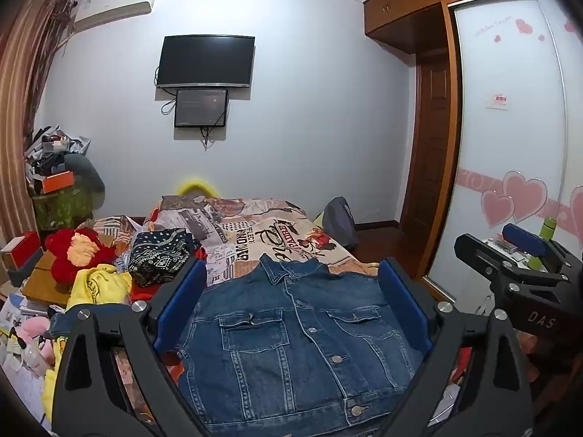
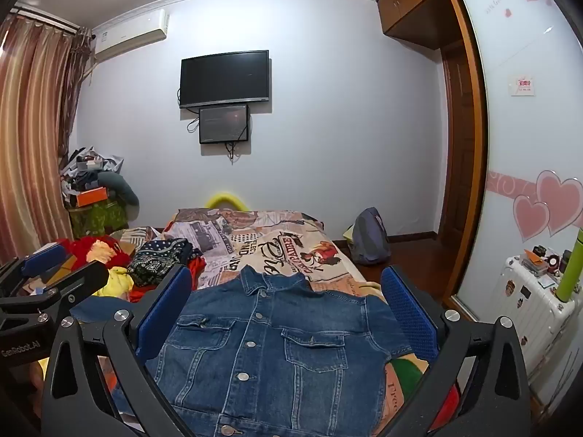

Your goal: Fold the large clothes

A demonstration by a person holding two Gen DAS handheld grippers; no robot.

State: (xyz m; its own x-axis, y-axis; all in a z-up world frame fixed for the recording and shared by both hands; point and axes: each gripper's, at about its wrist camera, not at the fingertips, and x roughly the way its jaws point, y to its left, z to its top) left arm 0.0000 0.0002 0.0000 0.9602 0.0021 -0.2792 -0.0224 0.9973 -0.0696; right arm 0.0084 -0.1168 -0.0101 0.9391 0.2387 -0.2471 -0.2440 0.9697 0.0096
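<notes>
Denim jacket (image 1: 291,342) lies flat on the bed (image 1: 255,233), front up and buttoned, collar toward the bed's far end, hem at the near edge. Sleeves are not clearly visible — seem tucked under or hidden by the fingers.

Left gripper (image 1: 291,313) hovers above the jacket, jaws wide apart, blue pads (image 1: 178,306) framing the chest pockets, nothing between them. Right gripper (image 2: 288,320) is the same — jaws spread, empty, over the jacket's front. Each gripper shows in the other's view, side by side, apart from each other.

Clothes pile (image 1: 156,258) sits at the bed's left edge: dark patterned cloth, yellow piece, red plush. Backpack (image 2: 368,236) is on the floor by the bed's far right corner. White suitcase (image 2: 528,302) stands by the wardrobe on the right. TV (image 1: 206,62) hangs on the far wall.
</notes>
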